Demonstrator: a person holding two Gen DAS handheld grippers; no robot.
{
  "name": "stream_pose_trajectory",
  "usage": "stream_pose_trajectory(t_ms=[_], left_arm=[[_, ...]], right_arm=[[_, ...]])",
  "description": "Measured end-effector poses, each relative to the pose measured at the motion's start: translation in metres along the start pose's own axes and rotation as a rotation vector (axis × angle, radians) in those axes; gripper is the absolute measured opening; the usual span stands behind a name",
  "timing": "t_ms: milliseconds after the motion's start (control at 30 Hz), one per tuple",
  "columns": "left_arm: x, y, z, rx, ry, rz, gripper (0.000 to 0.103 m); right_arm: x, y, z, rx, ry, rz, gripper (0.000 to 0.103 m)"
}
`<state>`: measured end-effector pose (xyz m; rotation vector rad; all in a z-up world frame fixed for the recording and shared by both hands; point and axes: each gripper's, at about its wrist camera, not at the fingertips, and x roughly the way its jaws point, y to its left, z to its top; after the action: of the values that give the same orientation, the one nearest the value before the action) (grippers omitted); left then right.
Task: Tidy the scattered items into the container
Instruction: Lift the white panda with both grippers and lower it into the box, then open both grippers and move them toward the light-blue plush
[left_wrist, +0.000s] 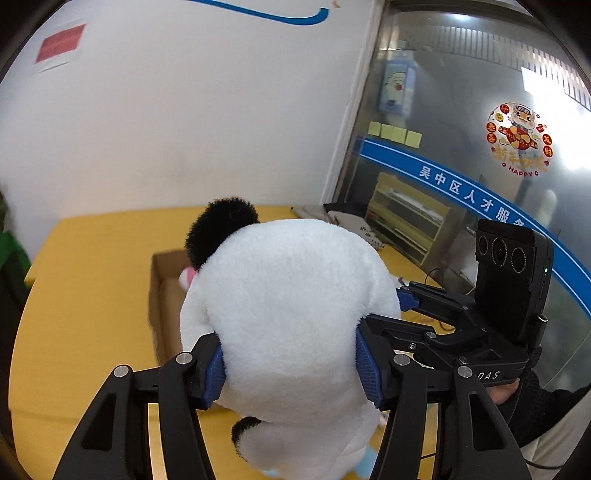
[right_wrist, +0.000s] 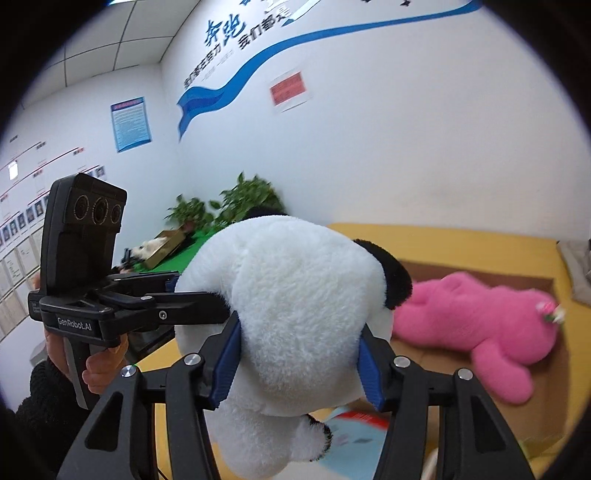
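Yellow table (left_wrist: 92, 280) against white wall (left_wrist: 184, 110), beside glass partition (left_wrist: 461, 92)

This is an office or public service centre rather than a home. The white walls carry a painted blue ribbon (right_wrist: 236, 79) with large Chinese slogan lettering (right_wrist: 236, 31), framed notices (right_wrist: 131, 123) and rows of staff photos (right_wrist: 22, 221), while a glass partition (left_wrist: 461, 110) bears a blue band of Chinese characters (left_wrist: 476, 199), sticky notes (left_wrist: 395, 133) and a New Year sticker (left_wrist: 519, 140). Potted plants (right_wrist: 236, 203) stand in the corner
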<state>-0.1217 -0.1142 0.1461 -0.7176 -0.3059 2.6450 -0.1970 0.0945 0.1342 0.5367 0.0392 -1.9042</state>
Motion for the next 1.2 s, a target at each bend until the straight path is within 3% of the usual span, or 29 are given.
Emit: stream_pose_trajectory(t_ms=[133,267,467,533,600,633,800,867,900,967,1067,1133,1200], left_arm=[[0.026,0.013,0.036,-0.005,-0.006,-0.024,0.063],[0.068,0.050,0.047,-0.053,0.036,0.000,0.063],[0.165,0.133,-0.004,-0.203,0.238,0.034,0.063],[0.188,0.150,-0.028,-0.247,0.313,0.039,0.064],[0.201,0.155,-0.049,-0.221,0.359,0.073,0.065],[0.197,0.157,-0.054,-0.221,0.346,0.076,0.067],[0.182,0.157,-0.056,-0.262,0.329,0.099,0.075],[0.170,0.147,-0.053,-0.254,0.306,0.134,0.080],[0.161,0.143,-0.051,-0.253,0.289,0.157,0.081],[0.143,0.132,-0.045,-0.238,0.246,0.227,0.080],[0.104,0.098,-0.041,-0.201,0.153,0.327,0.090],[0.078,0.064,-0.046,-0.177,0.085,0.373,0.103],[0.059,0.033,-0.052,-0.149,0.032,0.406,0.103]], right_arm=[[0.007,-0.028,0.035,-0.008,-0.015,-0.051,0.054],[0.051,-0.056,0.054,0.005,0.017,-0.080,0.054],[0.152,-0.101,0.010,0.121,0.186,-0.105,0.053],[0.192,-0.119,-0.019,0.213,0.315,-0.115,0.052],[0.216,-0.125,-0.038,0.265,0.429,-0.126,0.051],[0.227,-0.125,-0.048,0.259,0.475,-0.133,0.050],[0.234,-0.111,-0.047,0.235,0.481,-0.154,0.053],[0.230,-0.111,-0.049,0.245,0.463,-0.148,0.069],[0.226,-0.114,-0.048,0.263,0.452,-0.142,0.071],[0.208,-0.117,-0.048,0.289,0.425,-0.146,0.076],[0.160,-0.109,-0.045,0.188,0.341,-0.272,0.082],[0.128,-0.097,-0.047,0.126,0.305,-0.335,0.084],[0.099,-0.089,-0.050,0.093,0.278,-0.373,0.085]])
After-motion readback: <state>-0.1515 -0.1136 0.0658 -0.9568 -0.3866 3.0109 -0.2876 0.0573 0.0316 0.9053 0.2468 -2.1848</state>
